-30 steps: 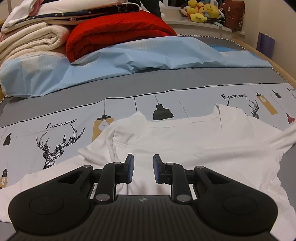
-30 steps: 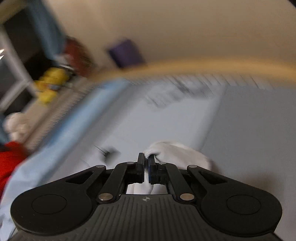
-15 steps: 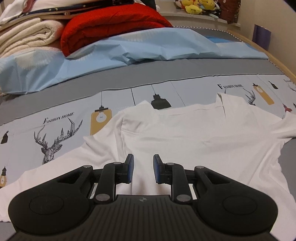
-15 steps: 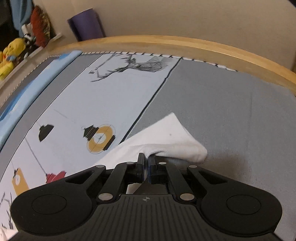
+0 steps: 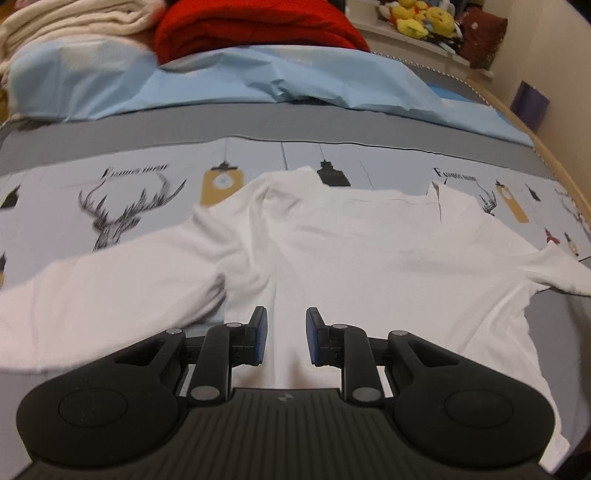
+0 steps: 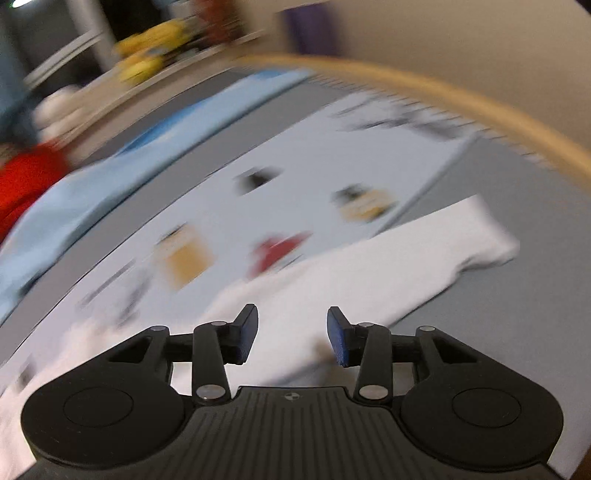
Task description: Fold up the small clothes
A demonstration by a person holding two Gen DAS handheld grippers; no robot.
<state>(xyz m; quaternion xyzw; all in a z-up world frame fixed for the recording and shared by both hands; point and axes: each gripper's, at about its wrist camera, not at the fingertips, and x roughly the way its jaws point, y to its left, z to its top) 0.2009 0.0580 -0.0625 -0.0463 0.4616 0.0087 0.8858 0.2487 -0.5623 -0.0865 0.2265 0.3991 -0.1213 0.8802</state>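
Note:
A white long-sleeved shirt (image 5: pixel 351 251) lies spread flat on the bed, sleeves out to both sides. My left gripper (image 5: pixel 282 334) is open and empty, hovering over the shirt's lower middle. In the right wrist view, which is motion-blurred, the shirt's right sleeve (image 6: pixel 399 266) lies stretched out on the bed. My right gripper (image 6: pixel 291 334) is open and empty just above the sleeve.
The bed sheet (image 5: pixel 147 184) is grey-blue with deer and lamp prints. A light blue cover (image 5: pixel 258 81), a red blanket (image 5: pixel 255 26) and cream blankets (image 5: pixel 66 26) are piled at the far end. A wooden bed rim (image 6: pixel 461 103) curves along the right side.
My right gripper has opened and let go of the sleeve, which now lies flat on the bed. The right view has swung left. My left gripper has shifted slightly and stays open.

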